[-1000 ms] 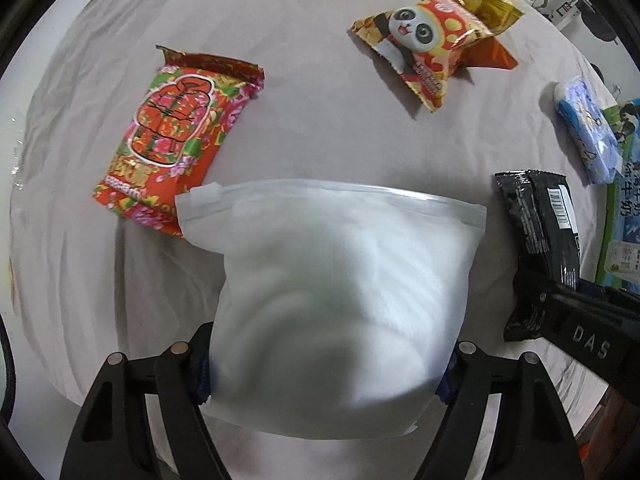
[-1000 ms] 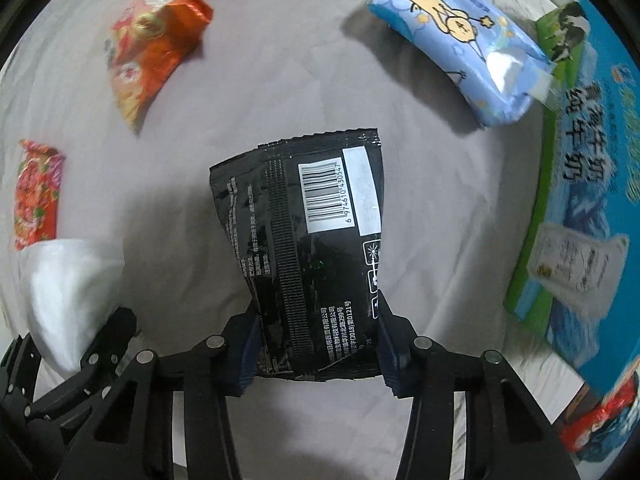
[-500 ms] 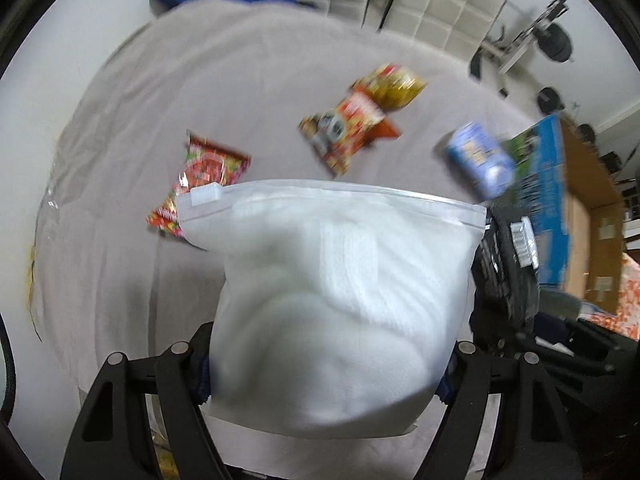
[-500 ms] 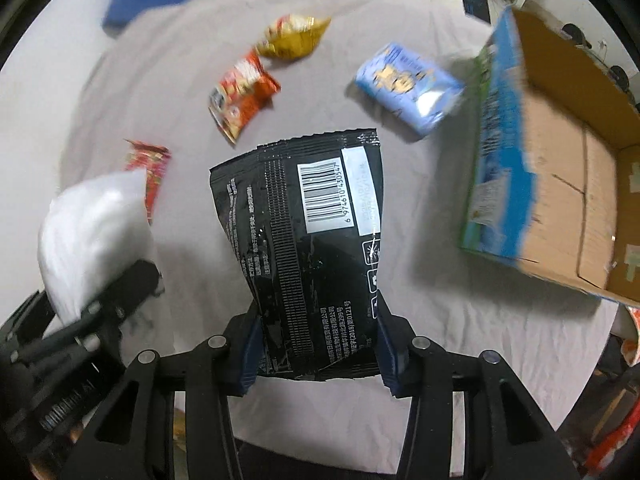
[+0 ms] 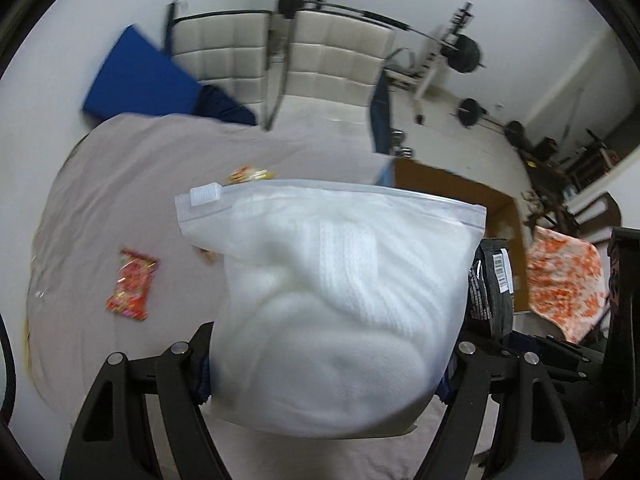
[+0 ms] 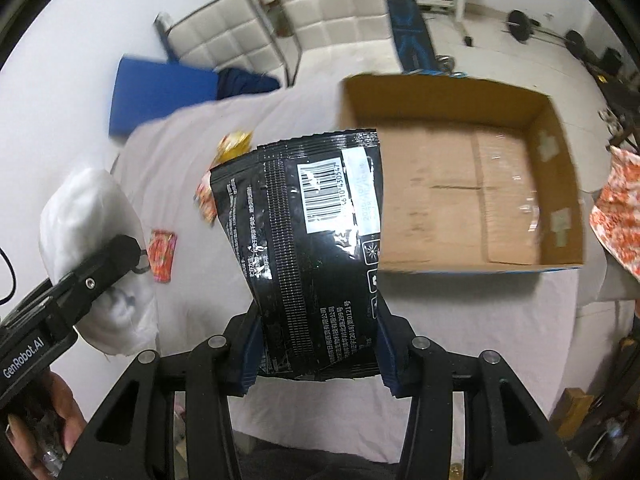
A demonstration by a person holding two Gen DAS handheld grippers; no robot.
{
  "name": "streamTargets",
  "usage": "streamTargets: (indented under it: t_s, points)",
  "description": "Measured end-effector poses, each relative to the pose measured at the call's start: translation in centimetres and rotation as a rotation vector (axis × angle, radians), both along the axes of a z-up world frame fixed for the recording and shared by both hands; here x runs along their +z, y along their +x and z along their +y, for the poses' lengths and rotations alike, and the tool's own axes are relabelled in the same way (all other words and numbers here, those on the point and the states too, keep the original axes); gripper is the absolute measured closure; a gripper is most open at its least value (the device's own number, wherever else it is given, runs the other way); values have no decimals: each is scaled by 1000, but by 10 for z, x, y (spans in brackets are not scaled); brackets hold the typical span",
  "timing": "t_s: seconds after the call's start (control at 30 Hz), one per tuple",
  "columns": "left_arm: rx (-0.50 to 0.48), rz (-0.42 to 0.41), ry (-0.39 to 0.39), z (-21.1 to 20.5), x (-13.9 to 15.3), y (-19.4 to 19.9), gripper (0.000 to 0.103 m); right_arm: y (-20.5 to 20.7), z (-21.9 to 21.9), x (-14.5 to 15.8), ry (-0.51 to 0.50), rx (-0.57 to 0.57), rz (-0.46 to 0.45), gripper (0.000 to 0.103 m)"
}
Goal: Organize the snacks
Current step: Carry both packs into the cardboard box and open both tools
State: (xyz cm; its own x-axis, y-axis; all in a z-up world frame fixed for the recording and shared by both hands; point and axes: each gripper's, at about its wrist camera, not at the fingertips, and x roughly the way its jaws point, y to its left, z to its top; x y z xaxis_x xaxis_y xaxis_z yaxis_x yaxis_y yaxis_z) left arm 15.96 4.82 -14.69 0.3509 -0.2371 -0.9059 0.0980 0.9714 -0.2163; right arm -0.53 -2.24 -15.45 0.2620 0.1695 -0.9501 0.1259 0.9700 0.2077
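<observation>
L tool [image 5: 326,364] clamps white zip bag [image 5: 340,300] | R tool [image 6: 316,356] clamps black packet [image 6: 308,248] | cardboard box [image 6: 560,168] open

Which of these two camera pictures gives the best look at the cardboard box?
The right wrist view: the cardboard box lies open, its bare inside plainly visible. In the left wrist view only a brown sliver peeks out behind the white zip bag.

A frosted white zip bag [image 5: 336,312] fills the centre of the left wrist view. A black packet [image 6: 308,248] bearing a white barcode label and white print is seen mid-frame in the right wrist view. A brown cardboard box [image 6: 500,184] is shown upper right, a red floral-patterned packet [image 5: 132,284] at left, a blue mat [image 6: 160,88] upper left.
</observation>
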Motion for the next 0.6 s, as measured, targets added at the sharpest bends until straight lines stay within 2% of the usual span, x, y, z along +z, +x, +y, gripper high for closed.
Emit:
streamTargets:
  t_s: [0.1,0.27,0.47,0.6]
  points:
    - [-55,5,-15,-39,-2,18,27,11,-40,6,-11,-53,-18,53]
    - [-134,59,-49,-106,-12,56,27,43,-110,-13,-48,-125,-12,53]
    - [-155,199,-92,-177,-60,118,27,83,-177,-52,-91,-165,43,53]
    - [-145,277,-89,-209,-104,153,27,117,-207,-93,-105,-164,88,53]
